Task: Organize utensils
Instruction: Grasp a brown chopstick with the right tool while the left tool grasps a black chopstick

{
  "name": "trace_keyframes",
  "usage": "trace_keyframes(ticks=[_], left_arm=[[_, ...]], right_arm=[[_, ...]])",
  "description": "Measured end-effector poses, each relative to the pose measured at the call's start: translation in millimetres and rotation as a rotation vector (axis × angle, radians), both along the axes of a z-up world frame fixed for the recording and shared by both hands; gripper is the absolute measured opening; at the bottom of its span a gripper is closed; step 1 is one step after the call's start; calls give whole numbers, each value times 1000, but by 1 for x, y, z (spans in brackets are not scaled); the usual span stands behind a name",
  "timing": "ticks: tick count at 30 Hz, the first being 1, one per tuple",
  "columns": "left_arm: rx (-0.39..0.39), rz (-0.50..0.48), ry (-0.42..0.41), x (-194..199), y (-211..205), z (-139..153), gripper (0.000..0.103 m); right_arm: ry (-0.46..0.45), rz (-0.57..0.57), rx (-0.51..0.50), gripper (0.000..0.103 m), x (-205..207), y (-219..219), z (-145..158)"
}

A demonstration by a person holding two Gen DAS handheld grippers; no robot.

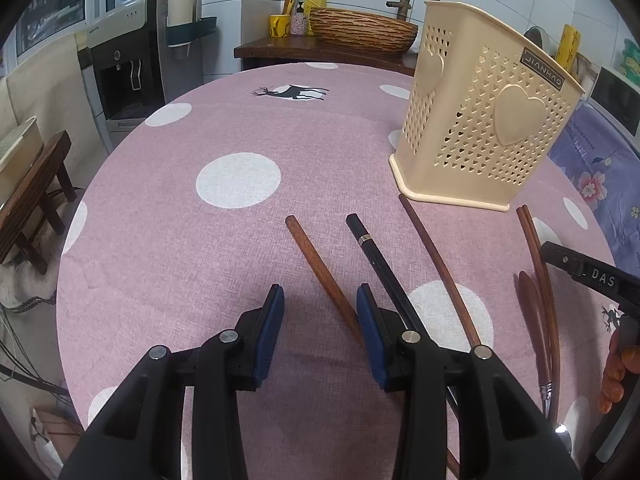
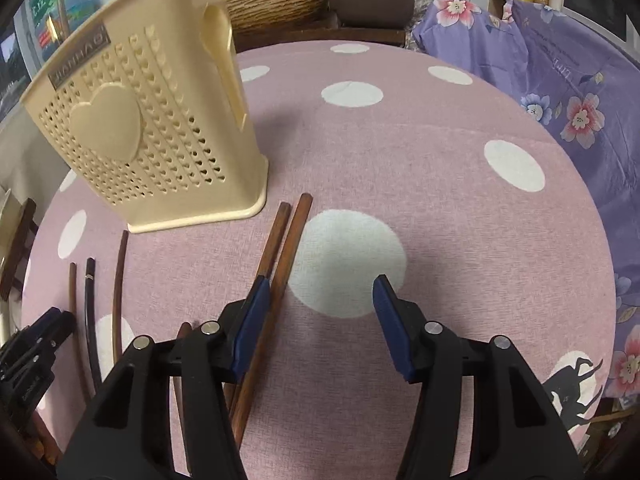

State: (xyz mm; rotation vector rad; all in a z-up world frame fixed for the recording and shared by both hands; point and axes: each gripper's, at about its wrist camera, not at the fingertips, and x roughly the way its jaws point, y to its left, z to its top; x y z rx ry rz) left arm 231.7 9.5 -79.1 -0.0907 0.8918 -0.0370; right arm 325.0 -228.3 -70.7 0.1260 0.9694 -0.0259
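Both of my grippers hang over the near edge of the round table (image 1: 160, 184), angled down at the utensils, and nothing is in hand yet. My left gripper (image 1: 320, 320) stands open with only pink cloth between its pads; the short brown chopstick (image 1: 320, 264) runs toward its right pad and the black chopstick (image 1: 380, 260) passes beneath that finger, so I judge the tool is lined up for a pick, not committed. My right gripper (image 2: 320, 312) is also open, its jaws wide and empty across a white dot. The paired brown chopsticks (image 2: 284, 248) lie side by side, one just inside my left pad and the other beneath it, which suggests I am offset and need to shift toward them before closing. The cream utensil holder (image 1: 480, 120) stands upright toward the far right edge of the table, mouth up, well placed to take sticks dropped in end first. The long brown chopstick (image 1: 436, 268) lies between the black one and the pair, its far end almost at the holder's base. A wooden spoon (image 1: 532, 320) seems to lie beside the pair near the right edge, though distortion there leaves me unsure. All utensils remain flat on the cloth.
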Motion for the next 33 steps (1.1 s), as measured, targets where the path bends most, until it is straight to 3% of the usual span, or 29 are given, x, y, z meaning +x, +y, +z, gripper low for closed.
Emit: trace_keyframes(ticks=[3, 11, 19, 24, 33], left_arm=[[9, 3, -4, 0, -2, -1, 38], [0, 16, 8, 4, -4, 1, 38], [55, -6, 18, 18, -23, 1, 16], [59, -7, 18, 24, -29, 1, 13], [44, 0, 21, 30, -30, 1, 11]], right_arm=[[2, 4, -47, 55, 6, 8, -1], [2, -5, -64, 34, 25, 10, -2], [-1, -4, -54, 17, 38, 18, -2], [-10, -16, -31, 11, 42, 16, -3], [-20, -33, 36, 10, 42, 8, -3]])
